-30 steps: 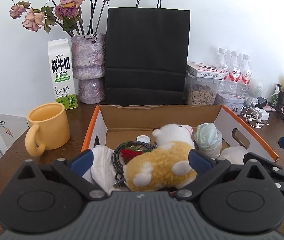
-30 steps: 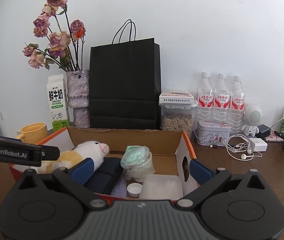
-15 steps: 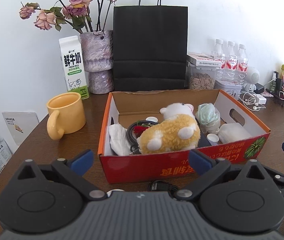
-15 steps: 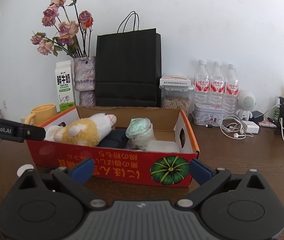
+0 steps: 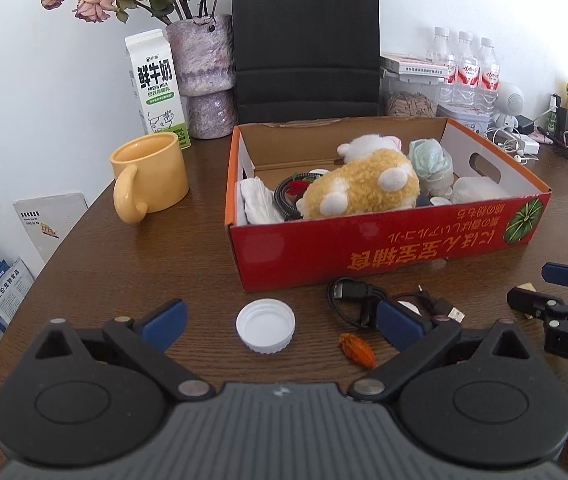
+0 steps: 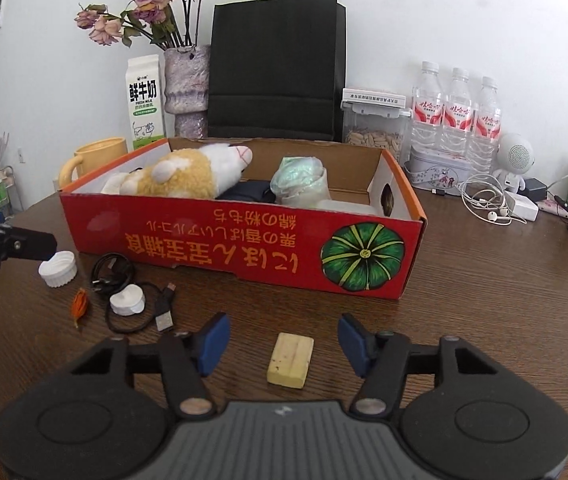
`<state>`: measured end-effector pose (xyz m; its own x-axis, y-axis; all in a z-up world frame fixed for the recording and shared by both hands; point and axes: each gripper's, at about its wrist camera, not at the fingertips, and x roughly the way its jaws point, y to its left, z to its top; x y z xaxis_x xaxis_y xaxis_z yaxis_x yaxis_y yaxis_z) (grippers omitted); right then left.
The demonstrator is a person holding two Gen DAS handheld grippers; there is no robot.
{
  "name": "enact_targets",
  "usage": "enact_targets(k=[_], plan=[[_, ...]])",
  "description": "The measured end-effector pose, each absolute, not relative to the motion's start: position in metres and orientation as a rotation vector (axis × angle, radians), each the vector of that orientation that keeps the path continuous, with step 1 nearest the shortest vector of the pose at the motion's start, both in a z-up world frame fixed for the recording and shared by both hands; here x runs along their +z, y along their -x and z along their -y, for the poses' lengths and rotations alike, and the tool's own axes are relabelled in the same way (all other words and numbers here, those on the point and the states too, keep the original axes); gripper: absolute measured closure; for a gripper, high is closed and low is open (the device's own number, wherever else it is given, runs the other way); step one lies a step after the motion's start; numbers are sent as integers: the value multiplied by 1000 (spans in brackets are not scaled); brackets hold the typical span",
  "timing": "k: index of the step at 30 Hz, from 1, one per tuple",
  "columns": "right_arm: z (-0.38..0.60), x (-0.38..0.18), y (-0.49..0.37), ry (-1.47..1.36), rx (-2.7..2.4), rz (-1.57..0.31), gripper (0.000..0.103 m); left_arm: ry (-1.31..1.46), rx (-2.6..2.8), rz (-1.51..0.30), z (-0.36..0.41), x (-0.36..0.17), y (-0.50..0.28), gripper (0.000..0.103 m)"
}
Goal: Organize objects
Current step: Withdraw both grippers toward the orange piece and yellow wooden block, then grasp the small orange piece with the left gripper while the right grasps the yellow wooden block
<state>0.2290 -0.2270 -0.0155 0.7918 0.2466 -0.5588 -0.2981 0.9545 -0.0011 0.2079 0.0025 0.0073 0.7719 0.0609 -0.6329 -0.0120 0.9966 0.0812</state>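
Lining up on the block: right gripper sits low over the table, jaws either side of it and just been closing, pads not yet touching. The pale block lies flat, long axis roughly along the gripper's line, so the pinch falls across its narrow width. Judged step: pick it up for the box.

Left gripper spread wide, holding nothing, with the cap on the table between its fingers, probably the next pick. Just beyond: an orange scrap, a coiled cable and a small white puck lying on the coil, all loose in front of the box wall.

Box stands open, already holding a plush, cloth and a wrapped bundle; space remains at its right end. Behind it a mug, a milk carton and a black bag stand apart, likely not part of the sort.
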Motion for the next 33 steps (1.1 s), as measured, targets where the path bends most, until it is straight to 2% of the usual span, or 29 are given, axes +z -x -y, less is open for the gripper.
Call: enact_targets(k=[4,5,8,14,16,18,20,21,22,23,25,33], plan=[[227,-20,-231,83,301,-615,63,-76,28,-731,0,-4,-210,0],[228,-20,-232,80,306,-620,71,-76,21,-742,1,-7,-210,0],[229,-22,-232,78,307,-622,83,-79,8,-765,7,-16,-211,0],[230,-23,-231,72,314,-618,83,-76,25,-787,13,-24,-217,0],[231,-25,-233,69,310,-628,82,-73,29,-792,13,-26,-220,3],[232,-25,-233,60,307,-630,82,-65,28,-798,13,-27,-221,12],[233,-25,-234,58,306,-632,81,-54,22,-812,13,-29,-224,33],[233,-26,-234,59,307,-636,81,-38,5,-808,13,-29,-224,39],[232,-26,-235,61,307,-638,81,-28,-9,-806,13,-29,-224,54],[232,-26,-234,62,309,-638,81,-27,-17,-802,14,-28,-224,74],[231,-26,-234,64,317,-641,81,-34,-26,-802,17,-27,-223,89],[230,-25,-231,67,325,-624,83,-44,-34,-773,19,-21,-218,89]])
